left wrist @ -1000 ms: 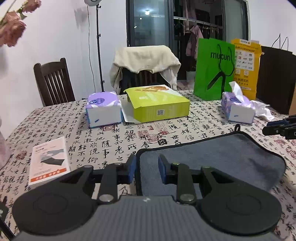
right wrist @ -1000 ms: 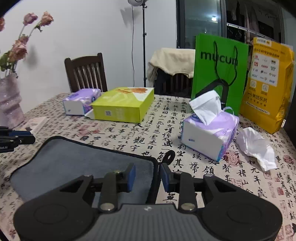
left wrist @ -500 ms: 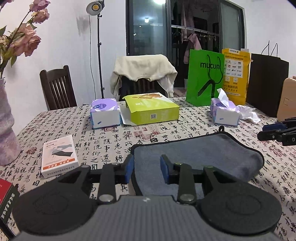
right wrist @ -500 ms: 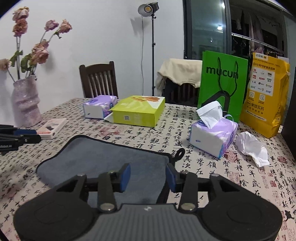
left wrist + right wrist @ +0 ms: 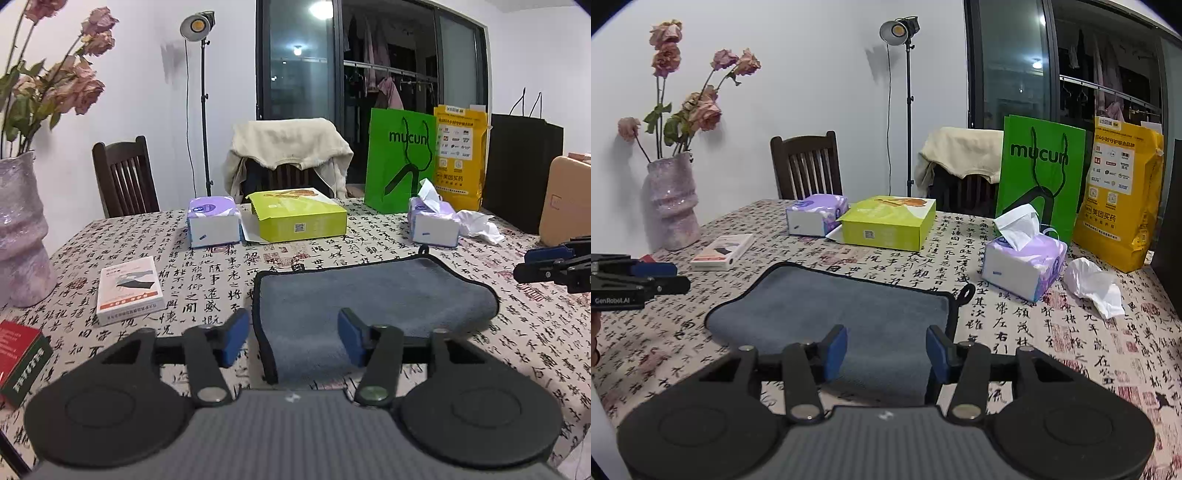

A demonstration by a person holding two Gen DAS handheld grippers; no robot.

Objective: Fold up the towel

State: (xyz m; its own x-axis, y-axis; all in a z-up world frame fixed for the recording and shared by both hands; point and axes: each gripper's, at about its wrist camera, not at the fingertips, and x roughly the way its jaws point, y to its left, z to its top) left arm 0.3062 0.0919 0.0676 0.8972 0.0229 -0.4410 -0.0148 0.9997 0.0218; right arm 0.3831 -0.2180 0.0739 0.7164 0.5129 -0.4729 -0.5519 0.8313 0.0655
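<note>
On the tabletop [image 5: 207,273], patterned cloth with black calligraphy: grey microfibre towel with black piping [image 5: 373,295], lying folded over, one rounded fold edge toward the right in the left wrist view.
Towel, near edge: hidden behind each tool's body in both views; how the layers line up there cannot be told.
Towel loop: small black hanging loop [image 5: 966,291] at the far corner, beside the purple tissue pack with a white sheet pulled up [image 5: 1023,258].
Left tool [image 5: 291,338]: jaws spread wide, blue pads apart, nothing held; the towel's left corner shows between them, contact not discernible.
Right tool [image 5: 886,350]: jaws likewise spread, holding nothing; towel's right edge lies between the pads.
Right tool seen from left view [image 5: 550,266]: only the tips show, cut off at the frame edge.
Left tool seen from right view [image 5: 639,280]: partly cut off at the left edge.
Behind the towel: lime-green flat carton [image 5: 299,218], second purple tissue pack, sealed [image 5: 212,221].
Left side: white and orange booklet [image 5: 127,291]; red box [image 5: 20,354], cut off by the frame; mottled pink vase of dried roses [image 5: 672,203].
Right side: crumpled white tissue [image 5: 1093,291].
</note>
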